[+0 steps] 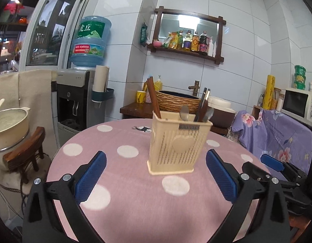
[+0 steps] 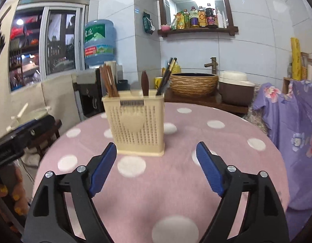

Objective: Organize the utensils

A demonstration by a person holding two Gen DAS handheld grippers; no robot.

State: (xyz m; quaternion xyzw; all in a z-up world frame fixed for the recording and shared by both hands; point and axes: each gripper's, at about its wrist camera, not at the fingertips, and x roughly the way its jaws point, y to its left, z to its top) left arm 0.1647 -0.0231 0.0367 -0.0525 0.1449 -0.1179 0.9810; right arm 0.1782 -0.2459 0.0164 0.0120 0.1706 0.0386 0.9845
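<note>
Cream plastic utensil holder [image 1: 177,145] upright near the middle of a round table [image 1: 135,202] under a pink cloth with white dots. Front face perforated, with a raised heart and a small label at the rim.

Contents, left wrist view: brown chopsticks [image 1: 154,97] leaning in the left compartment; metal spoon [image 1: 184,112] bowl-up in the middle; dark chopsticks [image 1: 203,103] and a second spoon [image 1: 209,114] on the right.

Contents, right wrist view: brown chopsticks [image 2: 108,82] at left, a brown spoon-shaped handle [image 2: 144,85] in the middle, dark chopsticks [image 2: 167,75] at right.

Left gripper [image 1: 156,179]: blue pads spread wide, nothing between them, low over the cloth, just short of the holder.

Right gripper [image 2: 156,171]: pads likewise spread wide and empty, holder [image 2: 135,124] just beyond the left pad tip.

Background: water dispenser [image 1: 75,95] with blue bottle, woven-sided basin [image 1: 177,99] with tap, microwave [image 1: 299,105], wall shelf of bottles [image 1: 188,40].
</note>
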